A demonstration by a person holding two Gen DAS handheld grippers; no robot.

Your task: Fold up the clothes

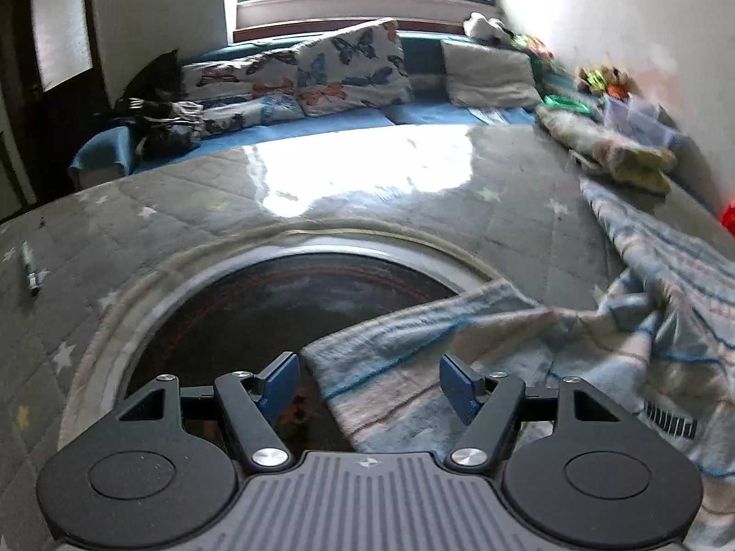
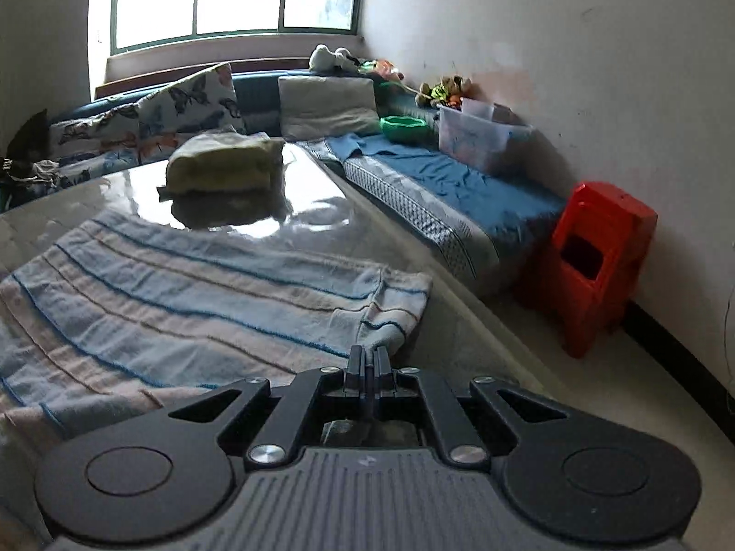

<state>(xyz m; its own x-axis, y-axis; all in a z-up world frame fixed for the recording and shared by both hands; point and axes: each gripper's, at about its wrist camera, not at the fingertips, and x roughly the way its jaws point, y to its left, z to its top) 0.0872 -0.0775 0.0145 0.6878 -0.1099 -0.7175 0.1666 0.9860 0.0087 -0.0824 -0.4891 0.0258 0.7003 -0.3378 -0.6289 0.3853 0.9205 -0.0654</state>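
A pale blue and pink striped cloth [image 1: 413, 367] lies spread over the glossy table [image 1: 321, 193], bunched towards the right in the left wrist view. My left gripper [image 1: 370, 383] is open, and the cloth's near corner lies between its blue pads [image 1: 280, 381] without touching them. In the right wrist view the same striped cloth [image 2: 183, 294] lies flat, with a fold at its right corner. My right gripper [image 2: 367, 356] is shut, and its fingertips meet that folded corner, pinching the edge. A folded yellow-green cloth [image 2: 225, 163] sits further back on the table.
A dark round inset [image 1: 275, 303] shows under the table's glass. A pen [image 1: 31, 268] lies at its left. Benches with butterfly pillows [image 1: 349, 69] line the window wall. To the right stand a red stool [image 2: 597, 266], a clear plastic box [image 2: 473, 137] and a green bowl [image 2: 404, 127].
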